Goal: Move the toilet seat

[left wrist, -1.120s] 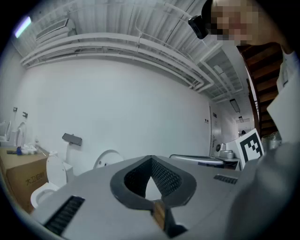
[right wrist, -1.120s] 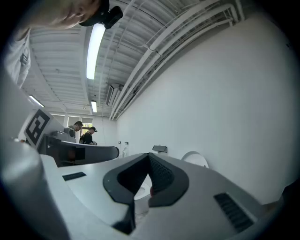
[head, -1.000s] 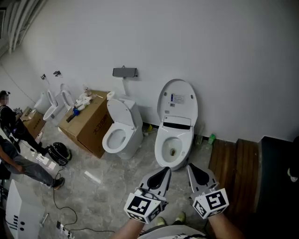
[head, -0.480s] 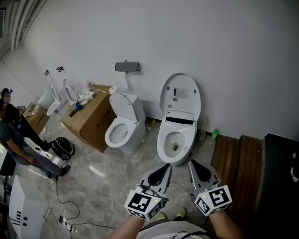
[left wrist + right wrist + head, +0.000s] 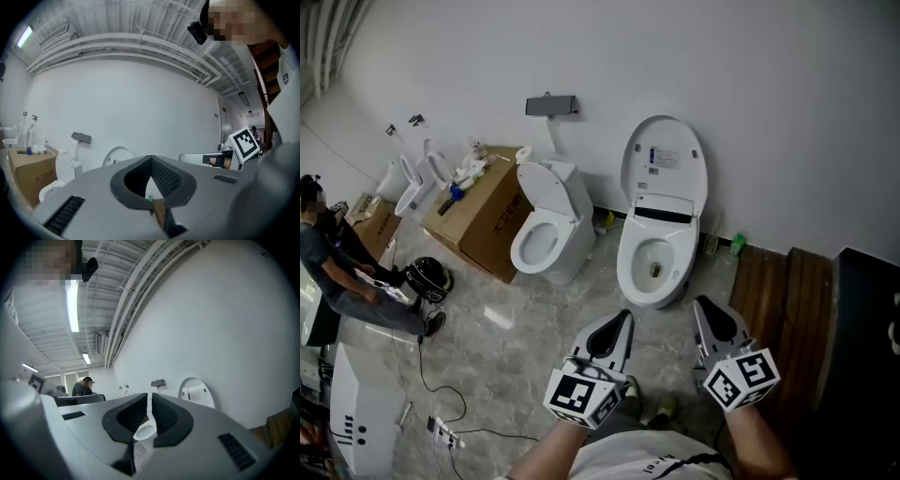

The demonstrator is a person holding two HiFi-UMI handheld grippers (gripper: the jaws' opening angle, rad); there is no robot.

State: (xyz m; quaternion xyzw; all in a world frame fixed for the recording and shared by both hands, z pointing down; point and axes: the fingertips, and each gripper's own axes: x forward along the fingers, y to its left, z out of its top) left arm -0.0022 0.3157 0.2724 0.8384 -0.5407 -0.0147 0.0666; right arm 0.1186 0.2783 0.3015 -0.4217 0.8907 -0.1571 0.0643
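White wall (image 5: 750, 84) and grey marble floor (image 5: 516, 361) fill the room; two toilets stand against that wall, and the nearer toilet (image 5: 654, 277) lies straight ahead of me; its toilet seat (image 5: 664, 167) is tipped upright against the wall, though I cannot separate ring from lid at this range. The other toilet (image 5: 546, 242) sits to its left, just beside a box (image 5: 483, 225); a seated person (image 5: 337, 272) is far left, well clear of my path. My left tool (image 5: 614, 330) is closed with nothing in it; my right tool (image 5: 713, 323) has its jaws drawn together too, also empty. I hold both level and aimed at the bowl, well apart from the seat; I judge this the approach, nothing gripped because nothing is within reach yet.
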